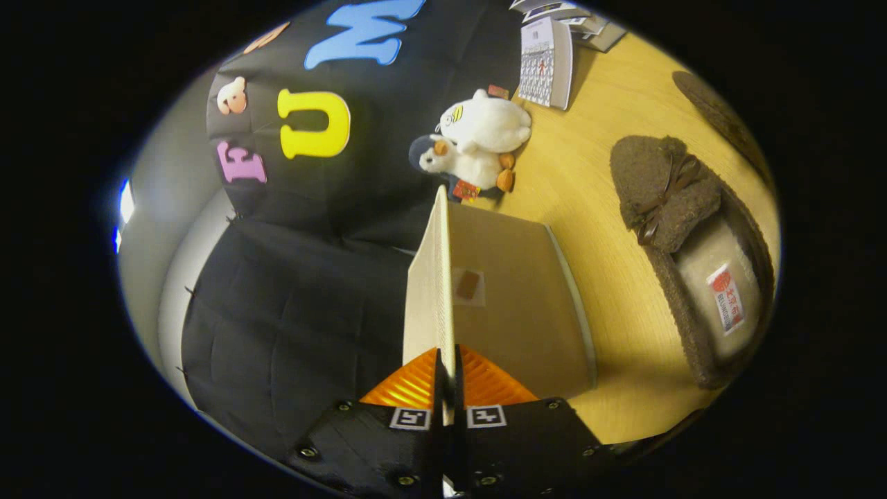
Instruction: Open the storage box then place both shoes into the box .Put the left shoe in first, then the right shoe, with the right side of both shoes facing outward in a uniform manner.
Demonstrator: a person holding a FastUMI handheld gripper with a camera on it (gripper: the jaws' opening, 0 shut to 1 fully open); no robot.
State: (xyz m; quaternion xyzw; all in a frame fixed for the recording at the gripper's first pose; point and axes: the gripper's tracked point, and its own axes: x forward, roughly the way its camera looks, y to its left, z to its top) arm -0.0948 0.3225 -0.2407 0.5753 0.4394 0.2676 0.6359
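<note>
One gripper (448,367) showed, its two orange fingers (409,384) nearly closed, each pressed against a face of one thin cream lid (429,291) held on edge between them. The lid ran straight ahead from the fingertips, and its far corner ended just short of the toys. On the lid's right lay the broad tan side of the box (520,312), with one small brown patch on it near the lid. Whether lid and box were joined along that edge could not be told, and nothing of the box's inside was visible, so its contents could not be told.

Two shoes lay on the wooden table (589,187), both to the right of the lid and apart from the box. The nearer shoe (686,235) was a brown fuzzy slipper with a bow on its upper and one red-and-white label on its pale insole, which faced up. The farther shoe (721,114) was seen as a dark sliver beyond it.

Two white plush toys (478,138) sat together just beyond the lid's far corner, against the booth wall. One calendar (547,62) stood past them, farther right, with a few cards (575,17) behind it.
</note>
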